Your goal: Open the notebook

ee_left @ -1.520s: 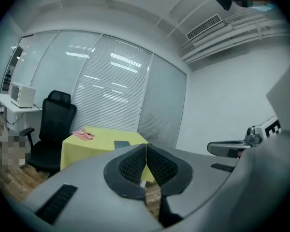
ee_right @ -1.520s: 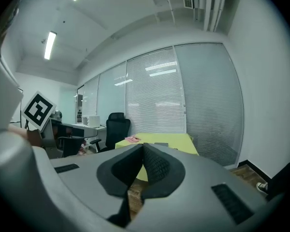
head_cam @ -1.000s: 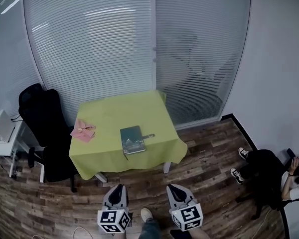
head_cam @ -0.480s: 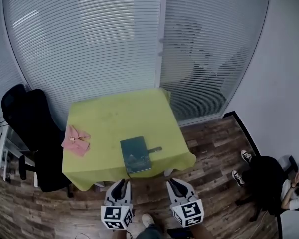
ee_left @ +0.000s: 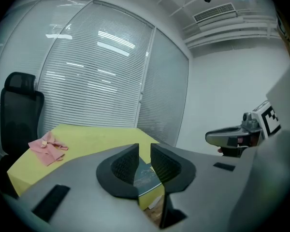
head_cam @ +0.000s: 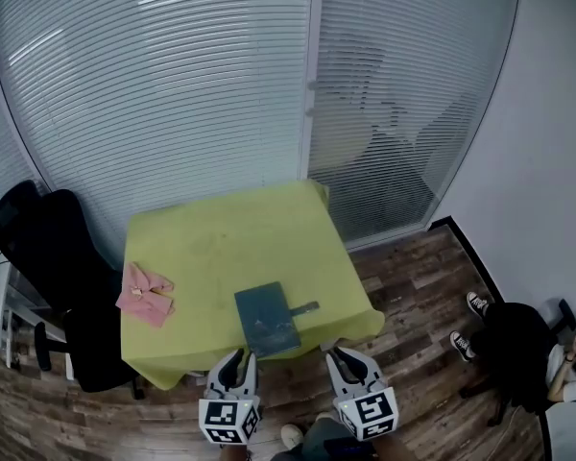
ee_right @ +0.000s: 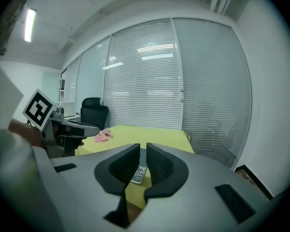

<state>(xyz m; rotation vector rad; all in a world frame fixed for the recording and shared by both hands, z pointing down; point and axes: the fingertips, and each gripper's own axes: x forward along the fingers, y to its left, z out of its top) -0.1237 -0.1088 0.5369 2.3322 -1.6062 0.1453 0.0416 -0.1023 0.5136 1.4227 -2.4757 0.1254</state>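
head view: my left gripper (head_cam: 235, 358) and right gripper (head_cam: 344, 355) hang just short of the surface (head_cam: 221, 229), where the closed notebook (head_cam: 266, 317) lies flat near the front edge. i'd pin it with one gripper and lift the cover's free edge with the other. i count one notebook, one pink cloth (head_cam: 145, 294), one slim dark thing (head_cam: 304, 307).

left gripper view: fingers (ee_left: 127, 162) have just been opening, slightly apart, nothing between them.

right gripper view: fingers (ee_right: 159, 166) a narrow gap apart, empty.

a yellow-green tablecloth (head_cam: 221, 238) lies soft and matt, smooth apart from faint creases. the notebook (head_cam: 266, 317) has a dull dark teal cover with little sheen. the pink rag (head_cam: 145, 293) is crumpled fabric. the floor (head_cam: 413, 277) is grainy wood plank, and the chair (head_cam: 53, 248) is matt black.
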